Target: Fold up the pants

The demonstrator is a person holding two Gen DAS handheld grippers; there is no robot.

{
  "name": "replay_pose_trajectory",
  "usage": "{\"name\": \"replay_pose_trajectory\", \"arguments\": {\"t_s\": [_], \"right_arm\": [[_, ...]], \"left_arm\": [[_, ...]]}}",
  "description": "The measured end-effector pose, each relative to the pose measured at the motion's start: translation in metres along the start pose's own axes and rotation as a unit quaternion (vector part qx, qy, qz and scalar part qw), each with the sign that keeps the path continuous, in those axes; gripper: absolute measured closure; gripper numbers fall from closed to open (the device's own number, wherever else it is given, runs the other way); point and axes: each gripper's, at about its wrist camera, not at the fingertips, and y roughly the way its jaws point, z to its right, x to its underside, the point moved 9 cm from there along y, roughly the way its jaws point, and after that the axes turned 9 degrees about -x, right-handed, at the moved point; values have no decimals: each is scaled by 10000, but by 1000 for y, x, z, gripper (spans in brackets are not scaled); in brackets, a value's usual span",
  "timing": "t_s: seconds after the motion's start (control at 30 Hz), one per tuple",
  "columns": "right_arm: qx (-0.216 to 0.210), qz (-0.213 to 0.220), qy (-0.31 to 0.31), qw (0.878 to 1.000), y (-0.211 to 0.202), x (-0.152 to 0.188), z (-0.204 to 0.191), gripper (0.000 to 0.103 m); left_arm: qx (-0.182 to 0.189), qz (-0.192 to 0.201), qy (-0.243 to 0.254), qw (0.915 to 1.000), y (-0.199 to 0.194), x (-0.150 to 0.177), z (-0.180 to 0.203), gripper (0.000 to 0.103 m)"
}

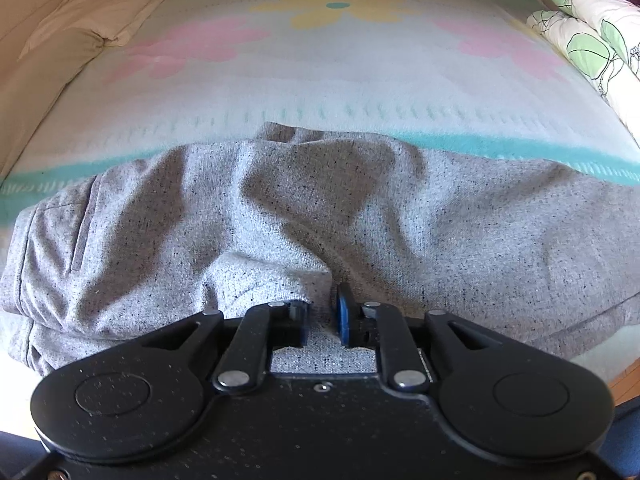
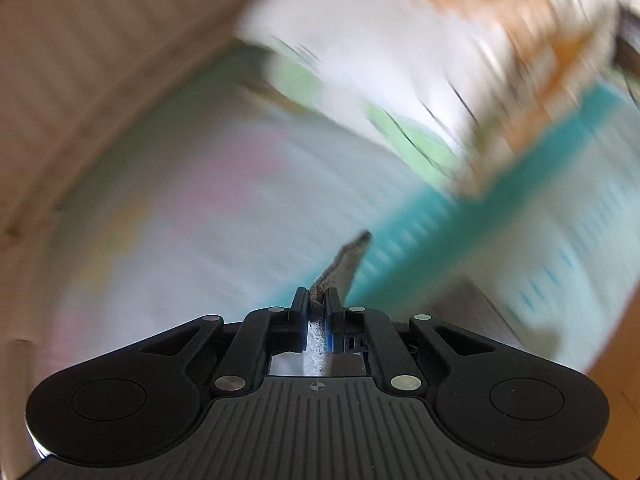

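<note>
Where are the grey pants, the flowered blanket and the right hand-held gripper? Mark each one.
grey pants (image 1: 460,216), left wrist view, on the broad speckled fabric.
flowered blanket (image 1: 320,76), left wrist view, on bare pale weave below the yellow flower.
right hand-held gripper (image 2: 317,308), right wrist view, between its fingertips, which pinch grey cloth.

Grey speckled pants (image 1: 320,220), rumpled, spread crosswise just ahead of left gripper (image 1: 322,316); one edge pinched in right gripper (image 2: 317,312).

Home bedroom: flower-patterned blanket (image 1: 320,64) covering bed, leaf-print pillows (image 1: 588,36) lying far right, beige bedding (image 1: 80,20) bunching far left.
</note>
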Motion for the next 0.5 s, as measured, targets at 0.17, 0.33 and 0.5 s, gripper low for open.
{"name": "replay_pose_trajectory", "arguments": {"t_s": [0.17, 0.33, 0.5], "right_arm": [[-205, 446, -70, 9988, -59, -25, -6, 95], [537, -10, 521, 9972, -50, 4, 86, 95], [1144, -793, 1336, 9812, 7, 58, 170, 95]], "left_arm": [[86, 92, -130, 9998, -9, -6, -4, 80], [112, 286, -104, 9995, -18, -7, -3, 68], [103, 175, 112, 9997, -11, -1, 5, 67]]}}
